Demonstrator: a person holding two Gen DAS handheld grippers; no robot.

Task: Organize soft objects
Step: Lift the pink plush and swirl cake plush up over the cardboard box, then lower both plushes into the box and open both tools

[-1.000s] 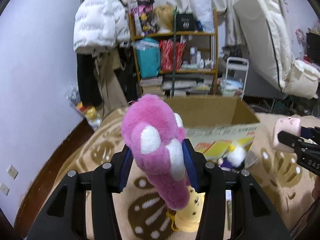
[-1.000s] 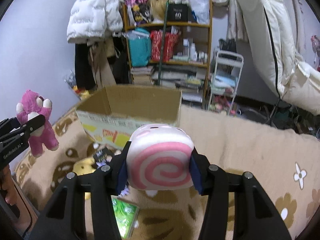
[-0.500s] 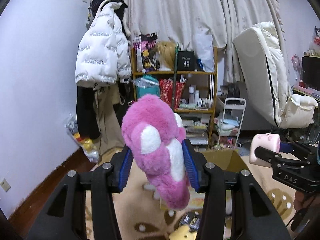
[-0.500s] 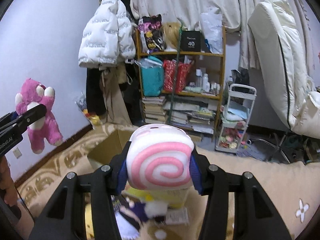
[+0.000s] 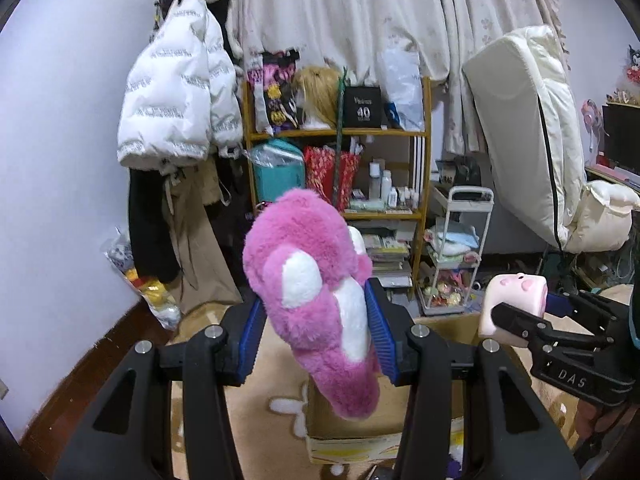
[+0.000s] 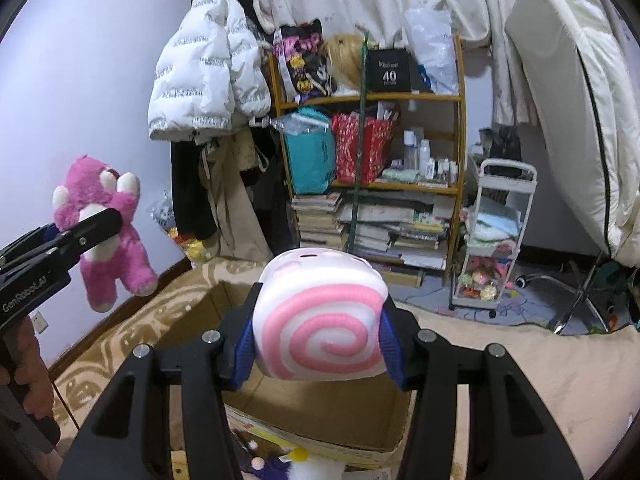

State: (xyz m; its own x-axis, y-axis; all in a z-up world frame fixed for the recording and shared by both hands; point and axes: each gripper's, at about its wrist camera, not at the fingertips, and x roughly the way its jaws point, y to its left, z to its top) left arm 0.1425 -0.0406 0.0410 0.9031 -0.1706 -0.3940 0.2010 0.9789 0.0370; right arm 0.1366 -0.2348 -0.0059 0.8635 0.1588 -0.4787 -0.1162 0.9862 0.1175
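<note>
Pink plush bear [image 5: 316, 300] at left, clamped between the blue pads of the left gripper [image 5: 316, 344], which we hold in the air above the near edge of the cardboard box [image 6: 320, 412]. To its right, our right gripper [image 6: 318, 344] grips the pink-and-white swirl plush roll [image 6: 320, 328] over the open box. Far behind stands a cluttered shelf [image 6: 372, 96].

A lived-in bedroom in a home.
A white puffer jacket [image 5: 176, 96] hung on the wall at upper left; a wooden shelf [image 5: 340, 168] at centre was crammed with books, bags and bottles under pale curtains [image 5: 360, 12], a mattress [image 5: 532, 132] leaned at right, and a beige patterned rug [image 6: 540, 372] filled the bottom.
</note>
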